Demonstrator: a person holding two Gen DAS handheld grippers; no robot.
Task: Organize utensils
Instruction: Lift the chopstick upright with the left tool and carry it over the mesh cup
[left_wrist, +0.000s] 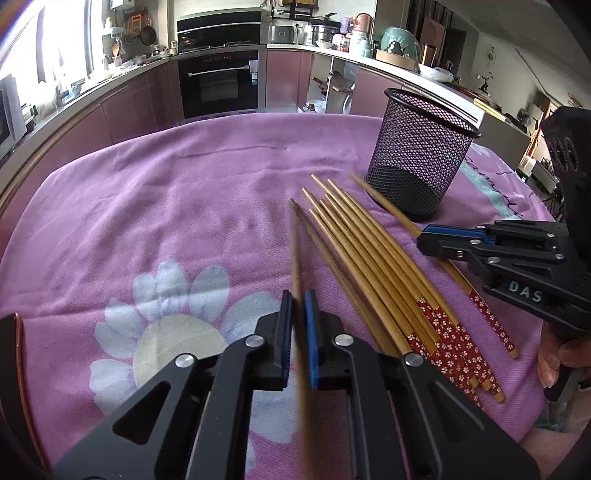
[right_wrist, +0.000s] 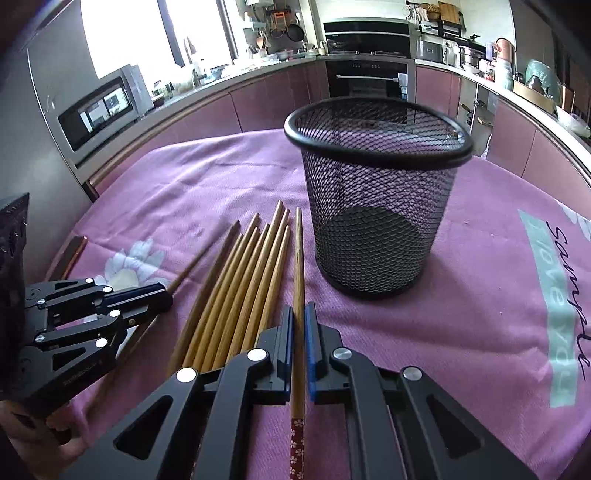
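Chopsticks (left_wrist: 373, 254) lie fanned on the pink cloth (left_wrist: 166, 206) beside the upright mesh cup (right_wrist: 376, 192). The left gripper (left_wrist: 298, 332) fingers pinch one chopstick (left_wrist: 295, 251); the right gripper (right_wrist: 299, 343) fingers pinch another (right_wrist: 298, 258) nearest the cup.

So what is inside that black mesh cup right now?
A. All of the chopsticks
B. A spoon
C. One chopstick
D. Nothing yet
D: the right wrist view looks through the mesh cup to its bare bottom, while the chopsticks lie on the purple cloth beside it and each tool, left tool and right tool, is shut on a single chopstick.
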